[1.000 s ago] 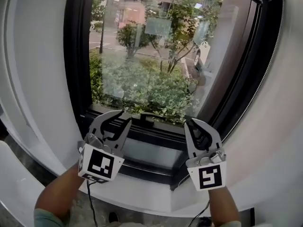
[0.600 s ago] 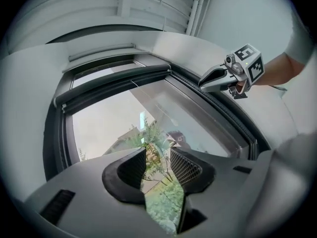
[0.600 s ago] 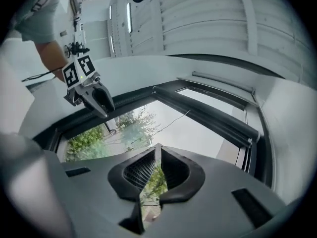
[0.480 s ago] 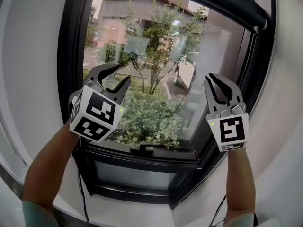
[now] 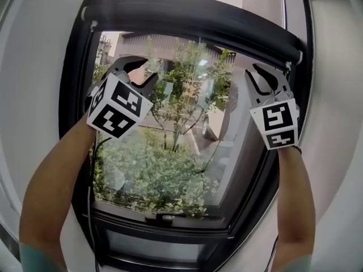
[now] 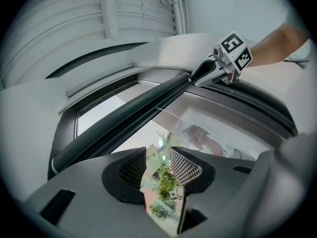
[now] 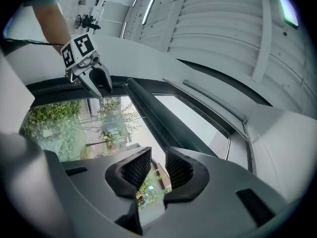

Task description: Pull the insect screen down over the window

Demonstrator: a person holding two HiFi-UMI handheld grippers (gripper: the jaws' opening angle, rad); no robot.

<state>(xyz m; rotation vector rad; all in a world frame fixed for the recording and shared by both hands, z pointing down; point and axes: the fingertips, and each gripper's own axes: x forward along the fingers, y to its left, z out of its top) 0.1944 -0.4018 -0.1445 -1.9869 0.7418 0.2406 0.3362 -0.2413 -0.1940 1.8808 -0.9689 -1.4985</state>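
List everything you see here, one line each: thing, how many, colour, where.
wall: one, white, round the window
window frame: one, black, set in the wall
screen roller: one, dark, rolled up across the window top
handle: one, black, at the frame's bottom
bushes: several, green, outside, low
tree: one, green, outside, middle
cable: one, black, hanging down the frame's left side
left gripper: one, grey, below the roller's left end; jaws have just been opening, nothing between
right gripper: one, grey, below the roller's right end; jaws have just been opening, nothing between
left arm, right arm: two, bare, raised behind the grippers
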